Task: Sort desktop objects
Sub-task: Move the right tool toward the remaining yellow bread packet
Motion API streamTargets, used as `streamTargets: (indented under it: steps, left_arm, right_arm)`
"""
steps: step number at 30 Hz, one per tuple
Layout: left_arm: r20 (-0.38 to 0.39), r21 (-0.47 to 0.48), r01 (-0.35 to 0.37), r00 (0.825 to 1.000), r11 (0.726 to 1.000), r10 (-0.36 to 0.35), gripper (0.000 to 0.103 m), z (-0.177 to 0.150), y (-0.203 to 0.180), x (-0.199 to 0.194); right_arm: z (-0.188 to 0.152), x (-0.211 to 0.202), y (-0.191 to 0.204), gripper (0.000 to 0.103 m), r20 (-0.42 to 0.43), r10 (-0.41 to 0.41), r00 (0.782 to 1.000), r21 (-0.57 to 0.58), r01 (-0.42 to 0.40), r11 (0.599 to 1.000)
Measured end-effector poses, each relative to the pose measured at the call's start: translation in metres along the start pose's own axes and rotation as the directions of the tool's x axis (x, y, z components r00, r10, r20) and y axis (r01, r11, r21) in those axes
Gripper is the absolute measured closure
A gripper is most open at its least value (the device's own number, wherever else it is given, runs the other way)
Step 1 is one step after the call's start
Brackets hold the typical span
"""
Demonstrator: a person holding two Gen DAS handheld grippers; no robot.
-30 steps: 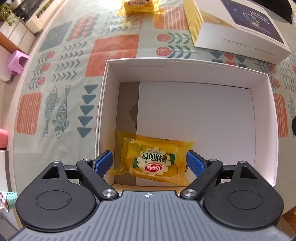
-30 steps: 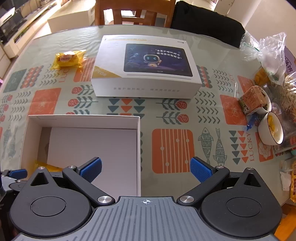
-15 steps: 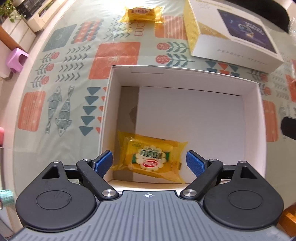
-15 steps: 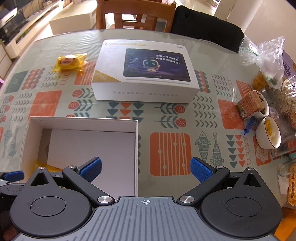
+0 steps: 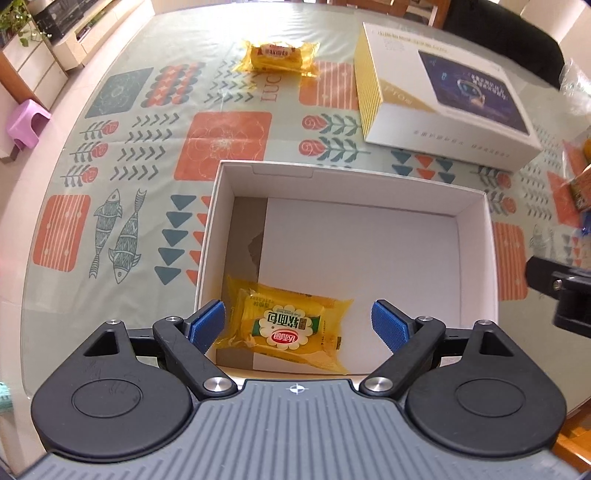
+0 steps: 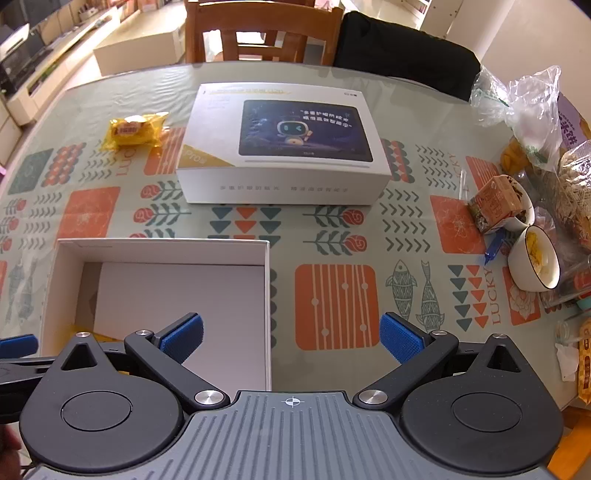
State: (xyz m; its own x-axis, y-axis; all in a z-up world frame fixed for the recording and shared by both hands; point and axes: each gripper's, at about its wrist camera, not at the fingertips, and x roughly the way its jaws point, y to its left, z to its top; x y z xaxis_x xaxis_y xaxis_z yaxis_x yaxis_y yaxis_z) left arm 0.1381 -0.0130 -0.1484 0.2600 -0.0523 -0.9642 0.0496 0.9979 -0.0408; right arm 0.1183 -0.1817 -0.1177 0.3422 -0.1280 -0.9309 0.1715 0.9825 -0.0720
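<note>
An open white cardboard box (image 5: 476,236) sits on the patterned table, also in the right wrist view (image 6: 162,249). A yellow snack packet (image 5: 284,328) lies in its near left corner. My left gripper (image 5: 298,325) is open and empty, held above that packet. A second yellow snack packet (image 5: 279,57) lies on the table at the far side, also in the right wrist view (image 6: 135,129). My right gripper (image 6: 291,338) is open and empty, above the box's right wall.
A large closed white product box (image 6: 280,147) lies beyond the open box. At the right table edge are bowls (image 6: 535,258), a small carton (image 6: 493,203) and plastic bags (image 6: 524,110). A wooden chair (image 6: 258,33) stands behind the table.
The left gripper has drawn back and up from the packet in the box, so more of the table shows. The right gripper has risen slightly. Both stay open.
</note>
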Motion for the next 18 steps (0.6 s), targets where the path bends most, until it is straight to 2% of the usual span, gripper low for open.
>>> streamTargets:
  steps: [9, 18]
  left_arm:
    - [0.018, -0.031, -0.023, 1.000, 0.999, 0.023, 0.000, 0.011, 0.020, -0.012]
    - [0.016, -0.020, -0.084, 0.996, 0.996, 0.085, 0.000, 0.038, 0.033, -0.003]
  right_arm:
    - [0.007, 0.000, 0.004, 0.000, 0.006, 0.004, 1.000, 0.002, -0.004, 1.000]
    - [0.033, 0.001, 0.026, 0.000, 0.036, -0.008, 0.999, -0.027, 0.009, 1.000]
